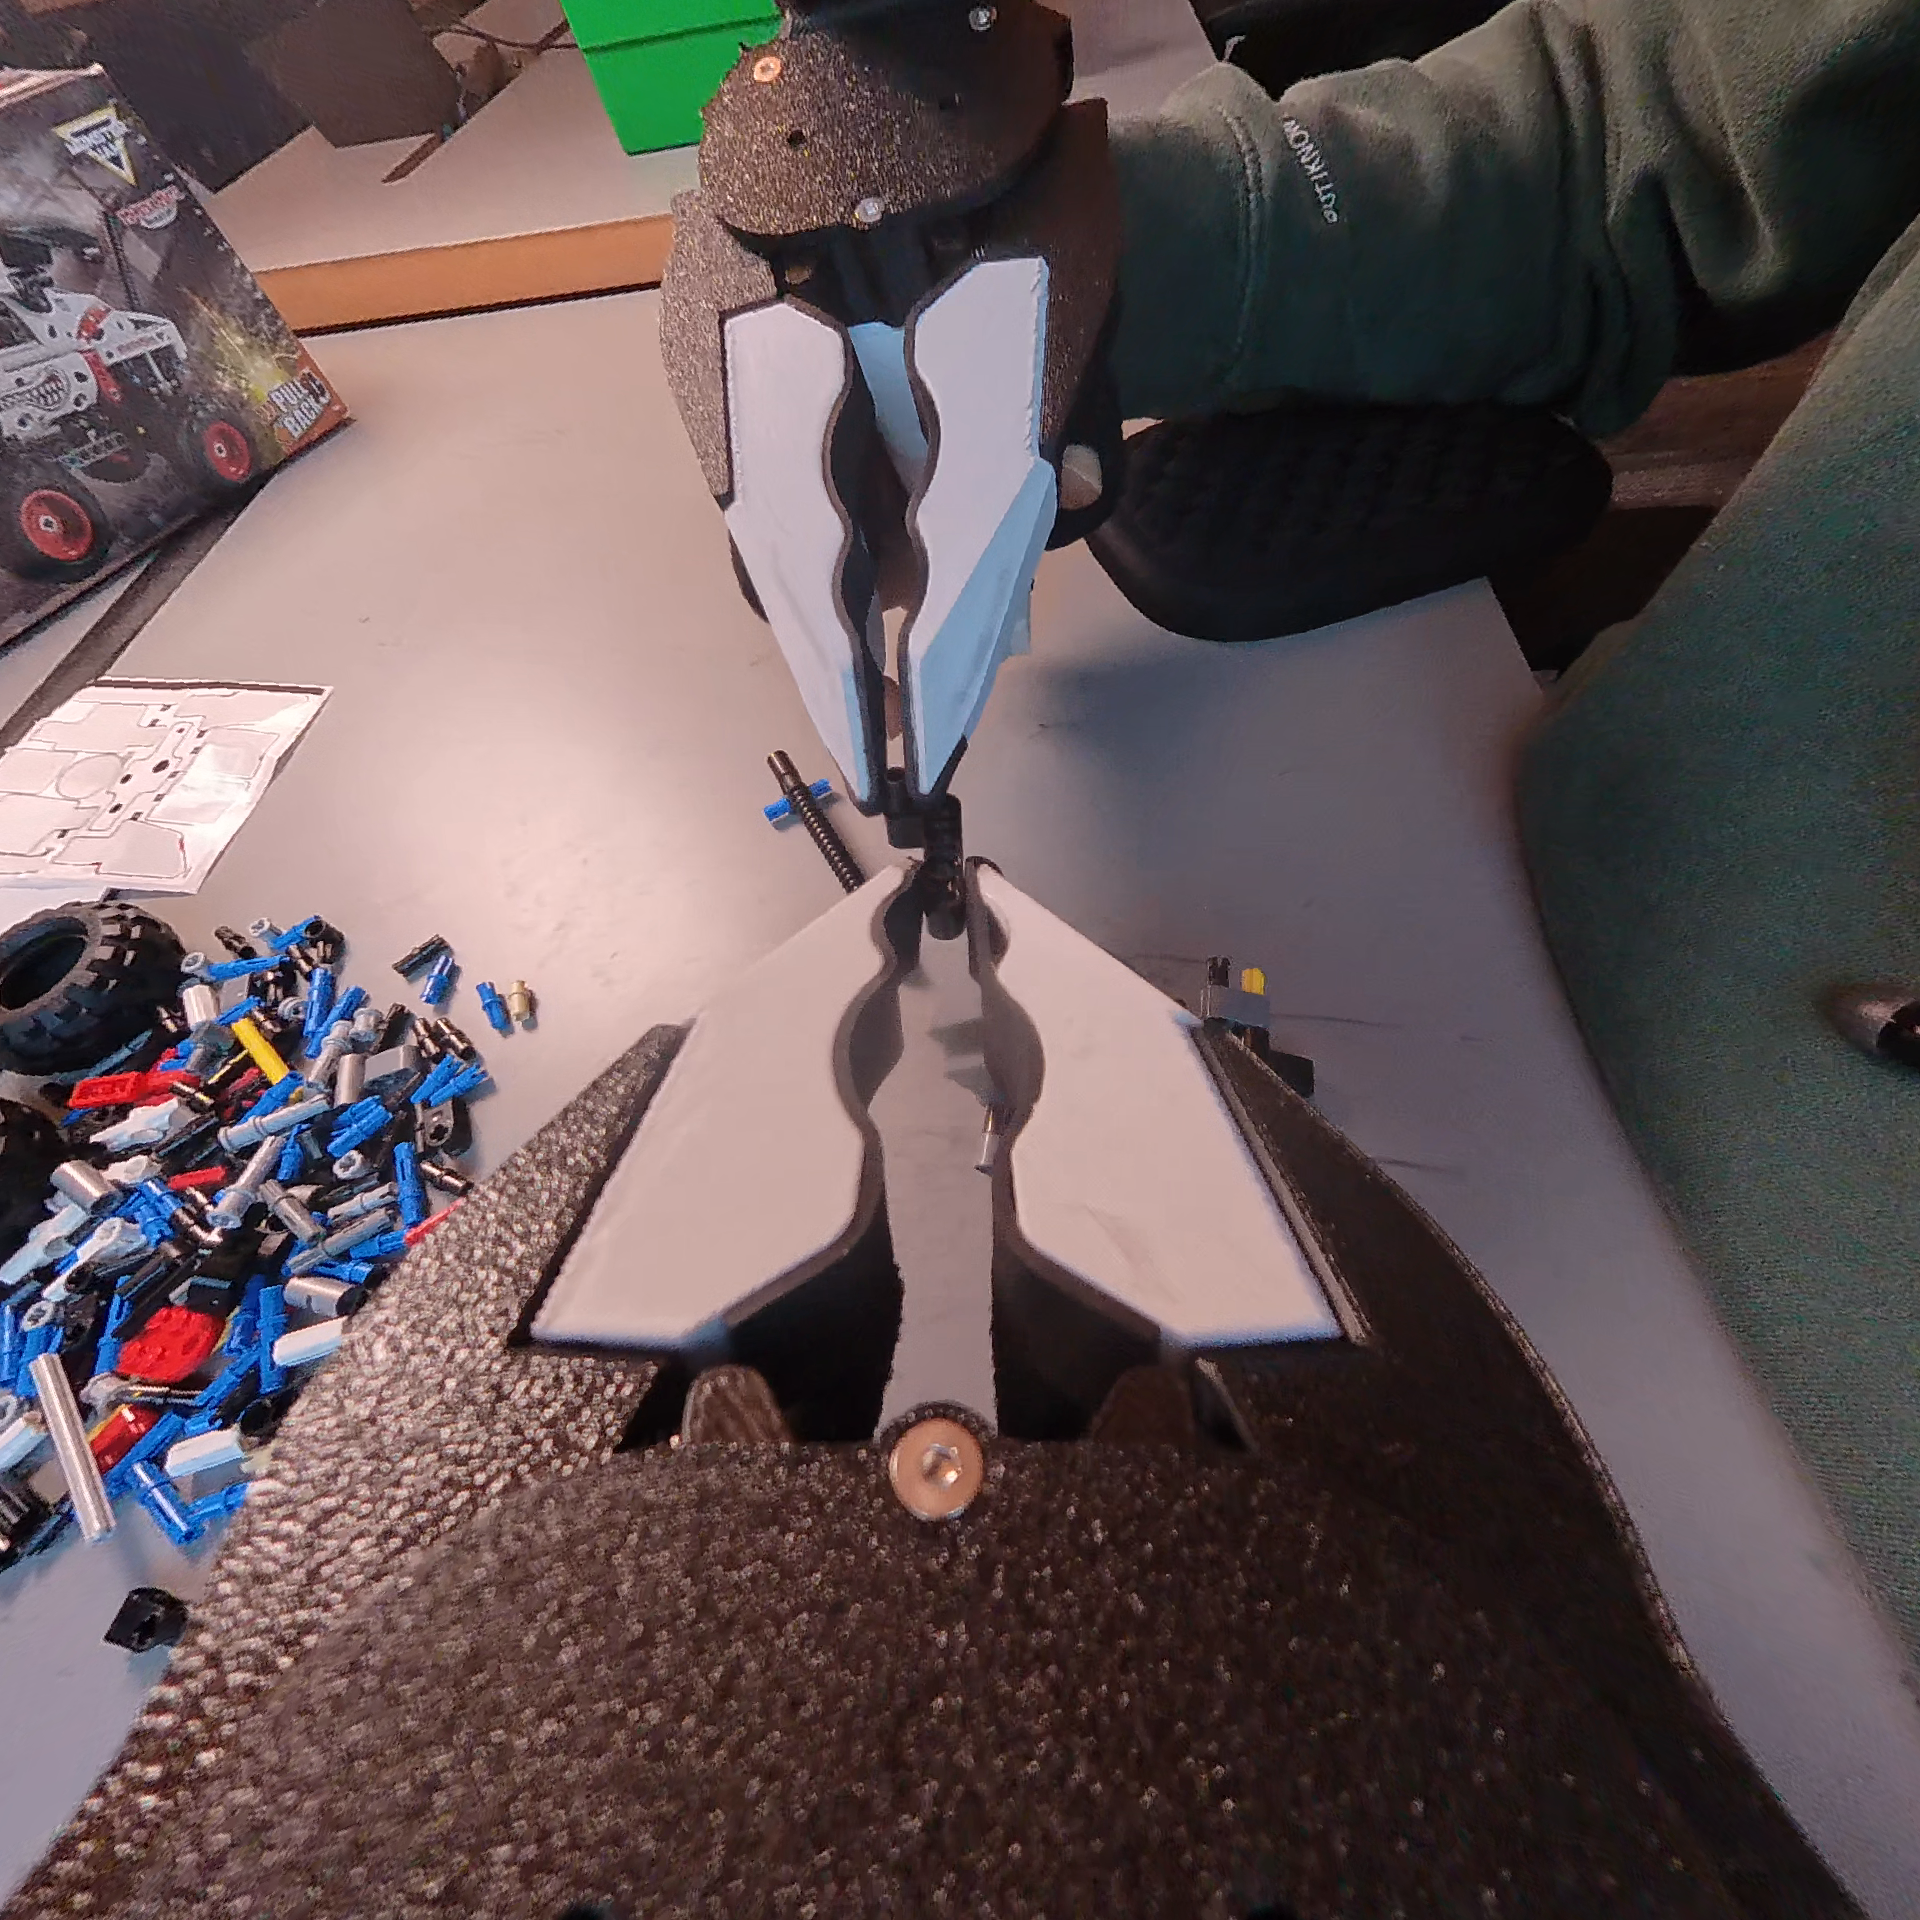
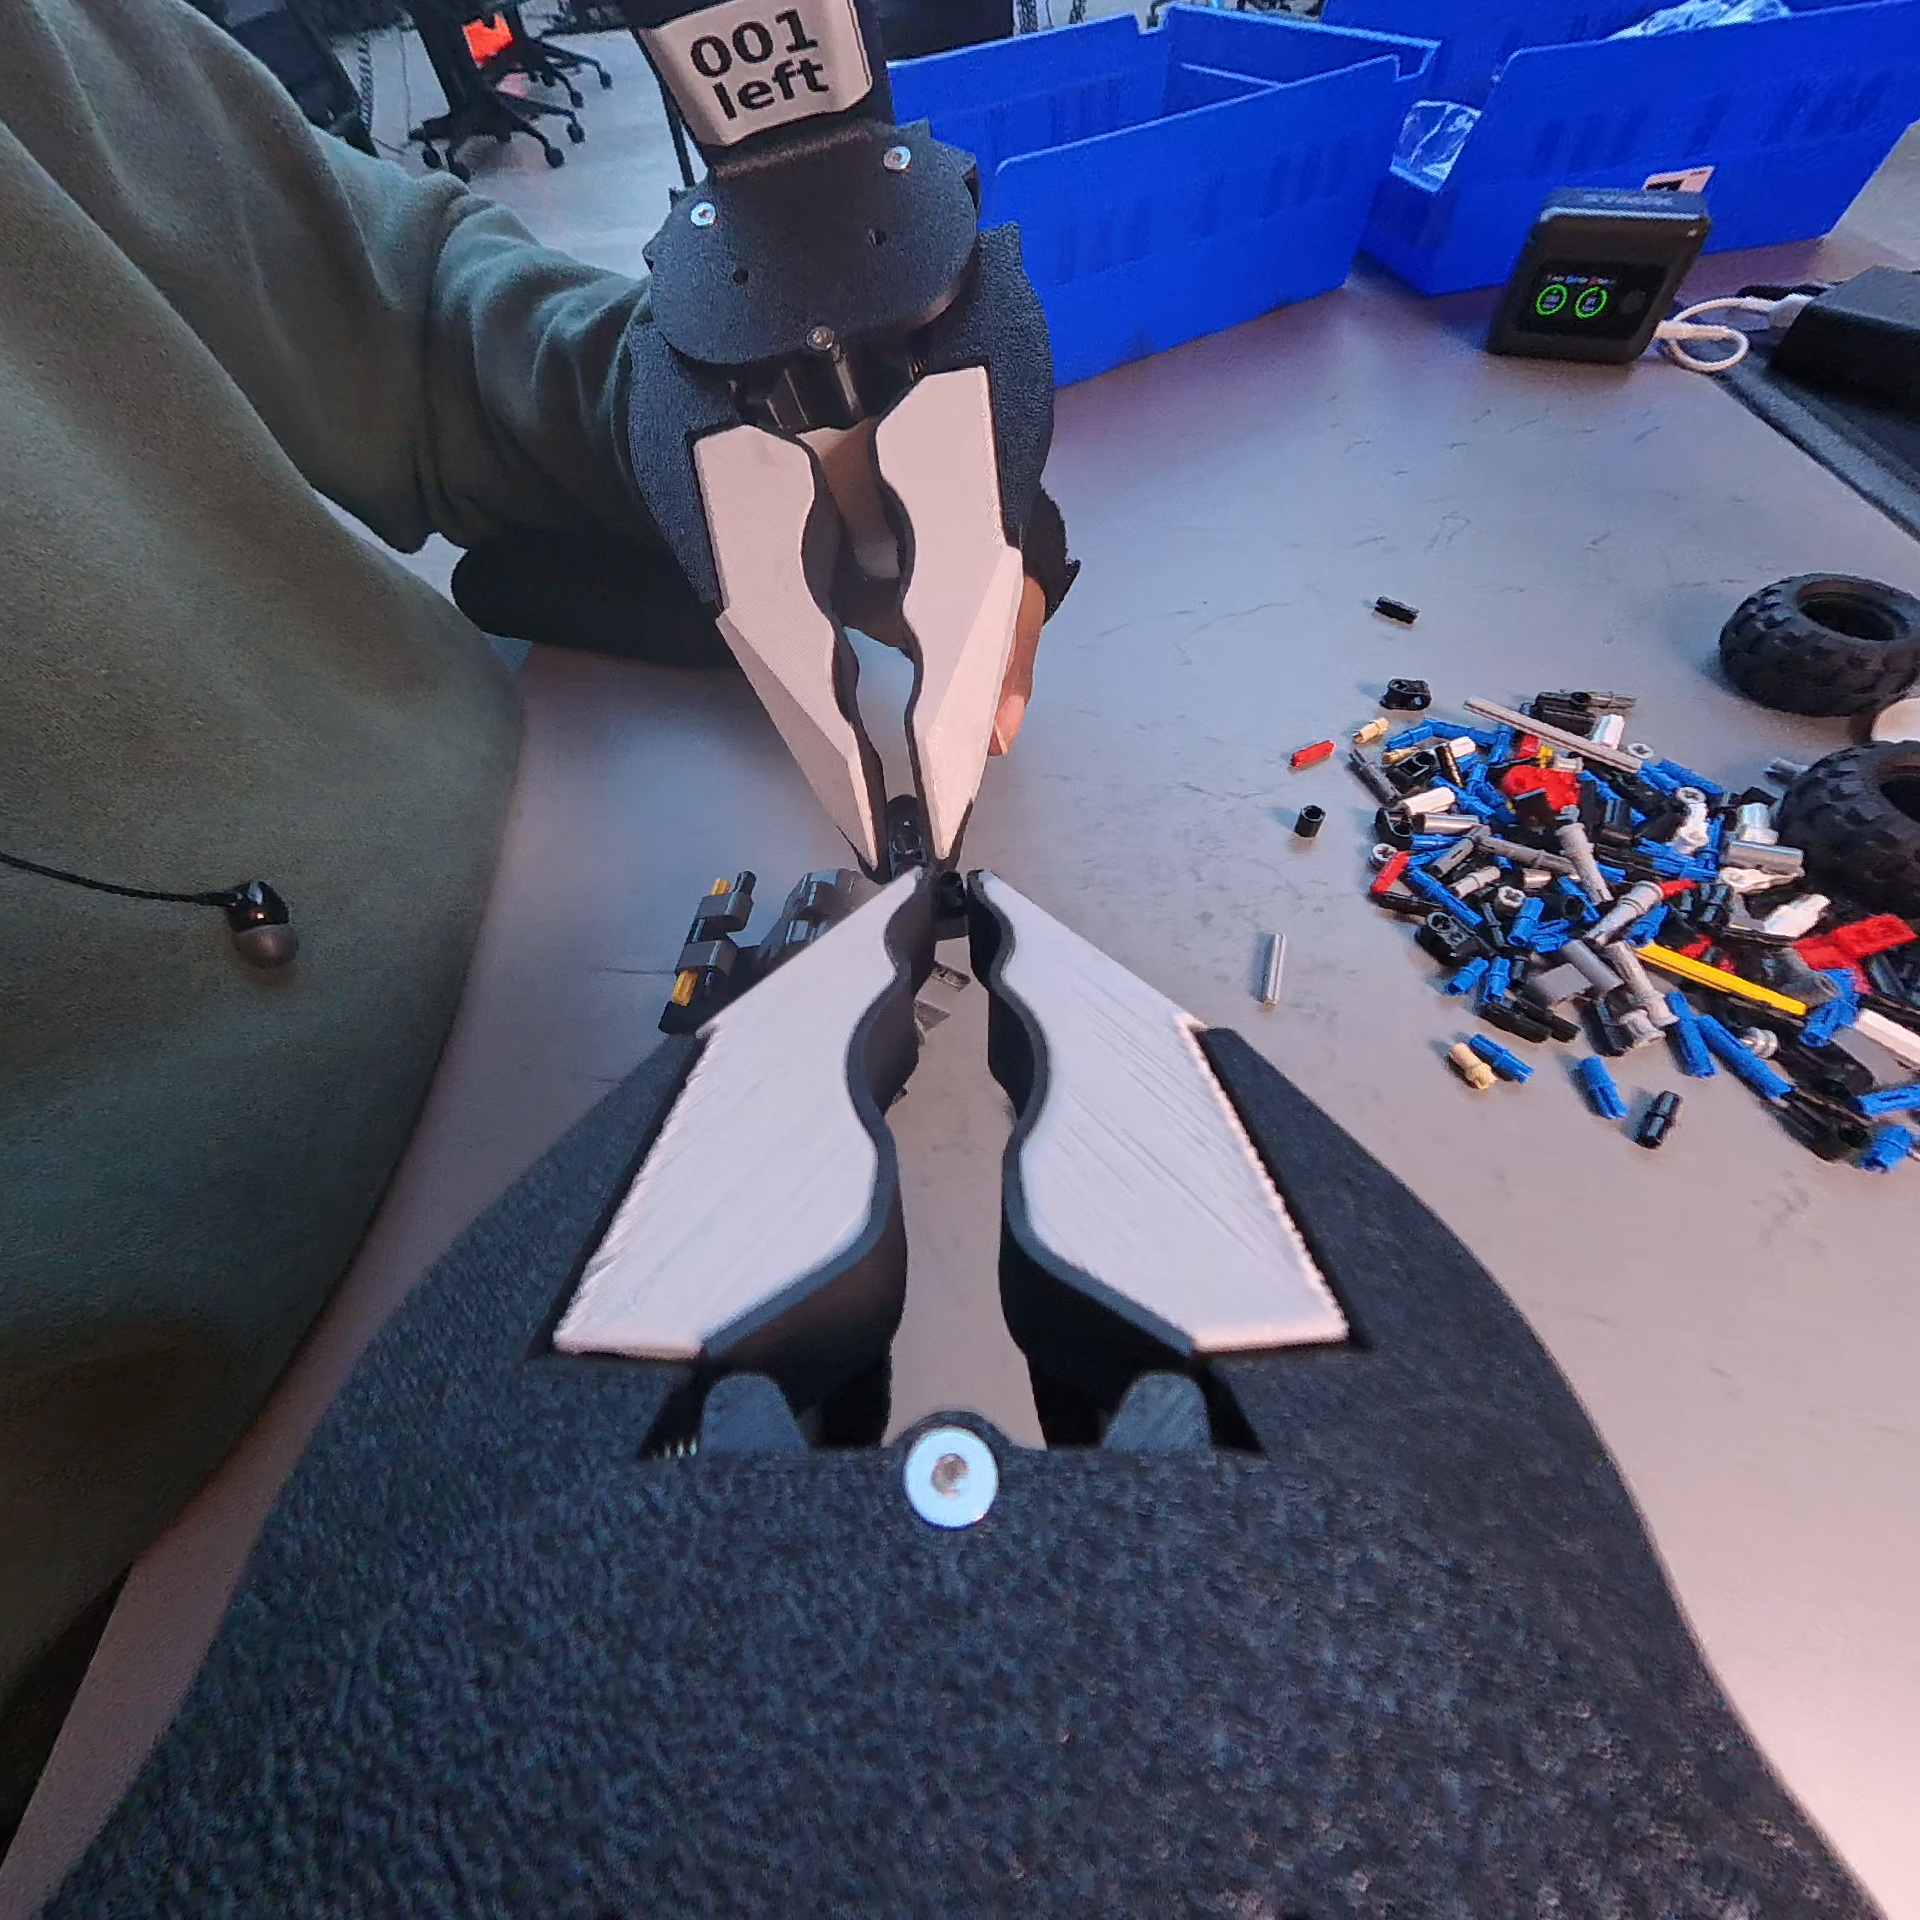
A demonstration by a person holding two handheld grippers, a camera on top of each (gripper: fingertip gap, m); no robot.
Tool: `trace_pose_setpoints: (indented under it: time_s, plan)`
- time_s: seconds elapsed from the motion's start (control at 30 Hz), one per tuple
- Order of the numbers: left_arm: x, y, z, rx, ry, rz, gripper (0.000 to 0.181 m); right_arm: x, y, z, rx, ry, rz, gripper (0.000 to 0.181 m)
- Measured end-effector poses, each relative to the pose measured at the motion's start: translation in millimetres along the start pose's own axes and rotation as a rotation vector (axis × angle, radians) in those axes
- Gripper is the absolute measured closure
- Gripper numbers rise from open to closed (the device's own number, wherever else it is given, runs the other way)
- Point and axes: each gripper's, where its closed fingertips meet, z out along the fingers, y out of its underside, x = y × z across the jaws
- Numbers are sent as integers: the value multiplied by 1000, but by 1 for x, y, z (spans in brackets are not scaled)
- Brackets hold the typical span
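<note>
Tip to tip above the grey surface (image 1: pixel 540 540), left gripper (image 1: pixel 940 883) and right gripper (image 2: pixel 943 883) fingers each pinch a small black pin (image 1: pixel 943 894), right of the loose brick pile (image 1: pixel 239 1164).

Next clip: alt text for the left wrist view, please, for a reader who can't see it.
The left gripper and the right gripper meet tip to tip above a grey table, each pinching a small black toy-brick piece. To the left lie a pile of loose building-toy pieces, a black tyre, a sticker sheet and a monster-truck box.

Grey table (image 2: pixel 1351 499), loose brick pieces (image 2: pixel 1621 883), tyres (image 2: pixel 1818 644), blue bins (image 2: pixel 1174 218)
</note>
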Motion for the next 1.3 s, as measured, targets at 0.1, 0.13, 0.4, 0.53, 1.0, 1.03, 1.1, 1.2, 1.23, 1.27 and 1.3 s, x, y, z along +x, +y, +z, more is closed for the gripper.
trace_pose_setpoints:
  time_s: [0.1,0.13,0.4,0.53,1.0,1.03,1.1,1.2,1.23,1.27,1.3]
  plan:
    - [1,-2,0,11,1,-2,174,-1,0,-1,-1,2,-22,178]
    - [-1,-4,-1,24,-7,-9,173,0,-2,-2,12,8,-26,178]
    - [-4,-28,-11,182,40,-152,161,0,-29,-6,204,37,-29,178]
    - [-8,-26,-13,150,4,-145,171,-1,-31,-4,214,49,-44,178]
    - [-12,36,-2,-145,-14,-200,175,12,-111,-41,427,129,-138,180]
    - [-22,27,-7,-119,-58,-178,175,21,-113,-42,409,168,-145,179]
    - [-43,9,-19,-66,-126,-181,174,58,-94,-31,291,285,-106,178]
    - [-66,14,-37,-88,-253,-159,174,107,-44,6,72,356,-57,178]
    - [-70,19,-41,-84,-278,-178,174,122,-26,19,-28,387,-78,178]
    - [-72,23,-45,-72,-287,-208,174,135,-13,30,-99,423,-121,178]
    - [-74,26,-49,-66,-295,-233,174,142,-2,41,-159,428,-153,178]
